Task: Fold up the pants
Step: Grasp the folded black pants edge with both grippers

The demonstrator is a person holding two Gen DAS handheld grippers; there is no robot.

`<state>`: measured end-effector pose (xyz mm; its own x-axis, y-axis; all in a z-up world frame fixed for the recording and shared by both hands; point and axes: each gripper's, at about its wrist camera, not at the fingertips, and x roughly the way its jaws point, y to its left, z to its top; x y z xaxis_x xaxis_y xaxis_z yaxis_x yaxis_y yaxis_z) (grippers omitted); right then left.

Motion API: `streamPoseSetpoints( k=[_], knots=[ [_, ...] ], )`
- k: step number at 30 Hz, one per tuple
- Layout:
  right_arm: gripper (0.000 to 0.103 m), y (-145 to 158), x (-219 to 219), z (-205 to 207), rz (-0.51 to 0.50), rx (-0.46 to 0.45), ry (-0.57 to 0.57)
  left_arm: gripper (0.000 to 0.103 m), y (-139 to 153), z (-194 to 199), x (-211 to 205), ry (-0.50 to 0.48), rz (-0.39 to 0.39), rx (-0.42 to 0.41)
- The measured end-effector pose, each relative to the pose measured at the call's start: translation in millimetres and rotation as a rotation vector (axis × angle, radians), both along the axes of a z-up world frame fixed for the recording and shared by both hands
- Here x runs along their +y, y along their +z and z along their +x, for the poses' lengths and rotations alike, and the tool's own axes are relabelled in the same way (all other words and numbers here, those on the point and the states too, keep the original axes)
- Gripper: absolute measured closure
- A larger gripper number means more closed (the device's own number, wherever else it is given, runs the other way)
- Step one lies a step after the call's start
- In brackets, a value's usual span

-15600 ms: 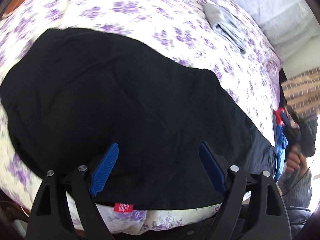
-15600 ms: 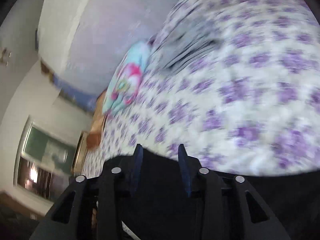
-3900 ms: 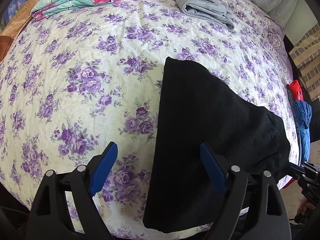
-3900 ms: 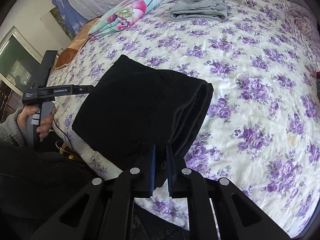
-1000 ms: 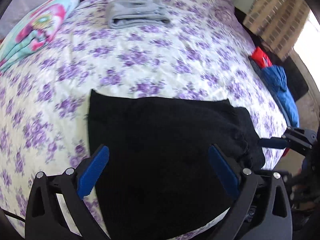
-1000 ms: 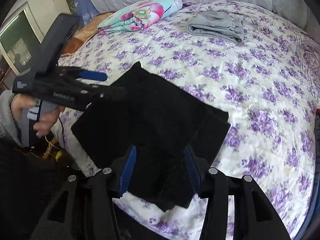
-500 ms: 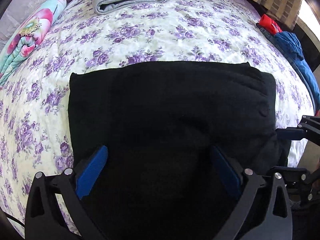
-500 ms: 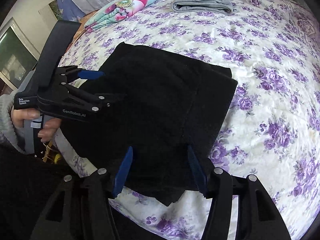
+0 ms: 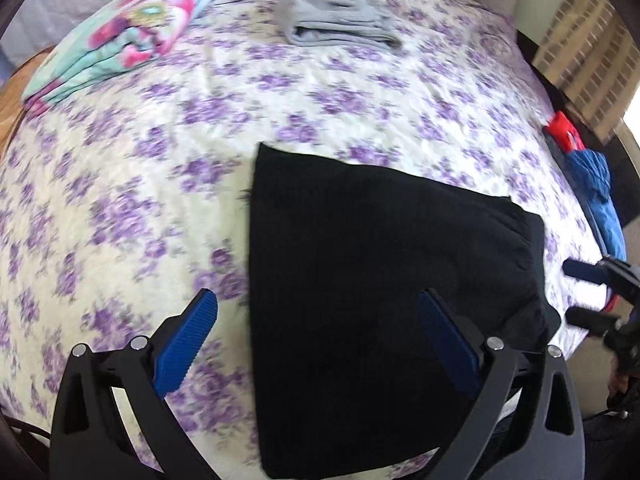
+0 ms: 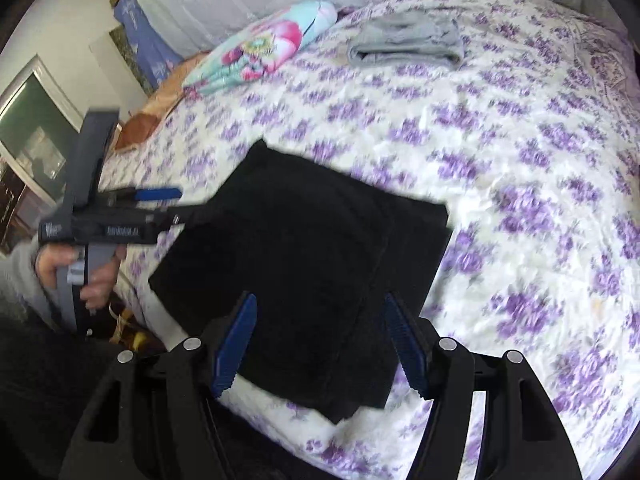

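The black pants (image 9: 372,300) lie folded into a compact rectangle at the bed's (image 9: 120,184) near edge; folding looks finished. Left gripper (image 9: 320,340) and right gripper (image 10: 320,344) both gape wide, holding nothing

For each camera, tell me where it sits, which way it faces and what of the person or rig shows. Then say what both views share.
Left wrist: sits on the left gripper, looking down over the folded black pants and across the bed; its own open fingers show, with the right gripper at the right edge.
Right wrist: sits on the right gripper, facing the pants from the other side; its open fingers show, with the left gripper and the hand.
Shared: pants, gray clothes, floral pillow.
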<state>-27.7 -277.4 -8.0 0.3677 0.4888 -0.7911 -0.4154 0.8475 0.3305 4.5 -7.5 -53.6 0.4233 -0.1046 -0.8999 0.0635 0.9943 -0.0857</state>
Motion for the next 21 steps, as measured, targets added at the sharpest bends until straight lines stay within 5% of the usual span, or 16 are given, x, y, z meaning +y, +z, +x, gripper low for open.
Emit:
streamPoseSetpoints(
  k=[10, 21],
  knots=[
    [0.036, -3.0, 16.8, 41.2, 0.005, 0.004, 0.069, 0.005, 5.3, -17.5, 5.4, 0.139, 0.036, -0.008],
    [0.035, -32.7, 9.2, 64.5, 0.028, 0.090, 0.135, 0.005, -28.9, -28.5, -17.8, 0.260, 0.074, 0.044]
  ],
)
